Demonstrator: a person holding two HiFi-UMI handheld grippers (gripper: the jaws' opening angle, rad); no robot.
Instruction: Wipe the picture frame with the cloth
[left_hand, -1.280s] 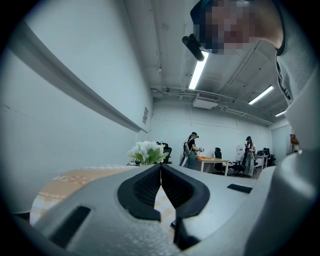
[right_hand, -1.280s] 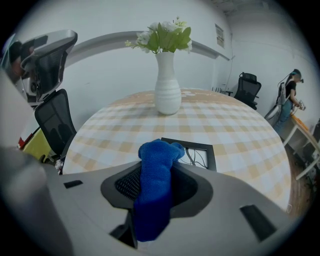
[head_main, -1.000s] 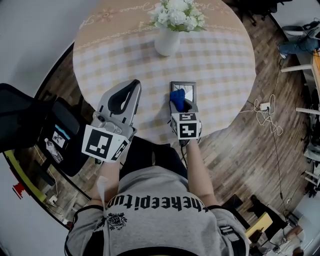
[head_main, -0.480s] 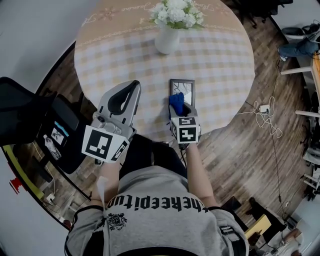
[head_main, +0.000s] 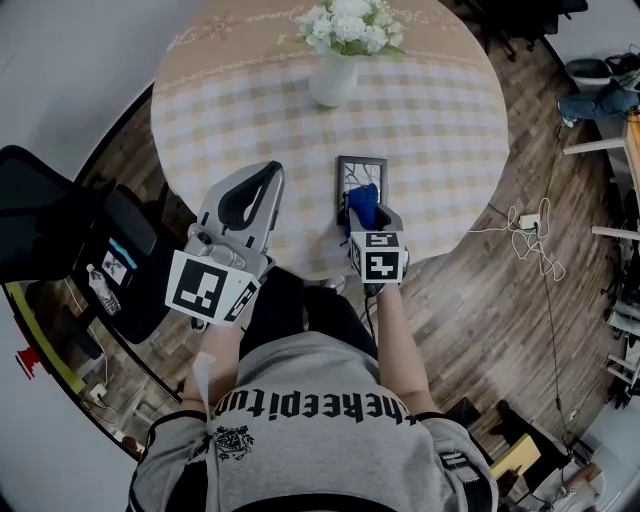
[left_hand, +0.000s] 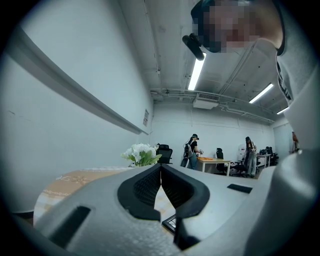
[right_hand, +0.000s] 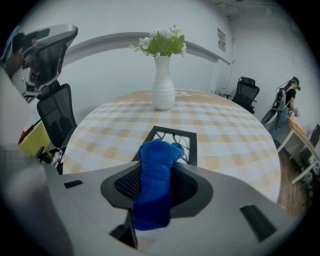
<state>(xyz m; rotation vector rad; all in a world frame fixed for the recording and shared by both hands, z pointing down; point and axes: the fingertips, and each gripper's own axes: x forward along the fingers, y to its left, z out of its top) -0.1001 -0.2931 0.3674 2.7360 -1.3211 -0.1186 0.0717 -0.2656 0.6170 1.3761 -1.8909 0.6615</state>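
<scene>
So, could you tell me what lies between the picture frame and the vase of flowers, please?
Nothing but bare checked tablecloth lies between the picture frame and the vase, as the right gripper view shows.

The left tool fills the bottom of the view. Its two grey jaws are pressed together at the tips, and nothing is between them. Through the small gap under the tips, a dark corner of the picture frame peeks out. Past the tool lies the surface with its checked cloth. White flowers stand at its far side. Behind them is a black chair. Far back, two people stand by a desk. Long lights shine on the ceiling. A white wall is on the left.
</scene>
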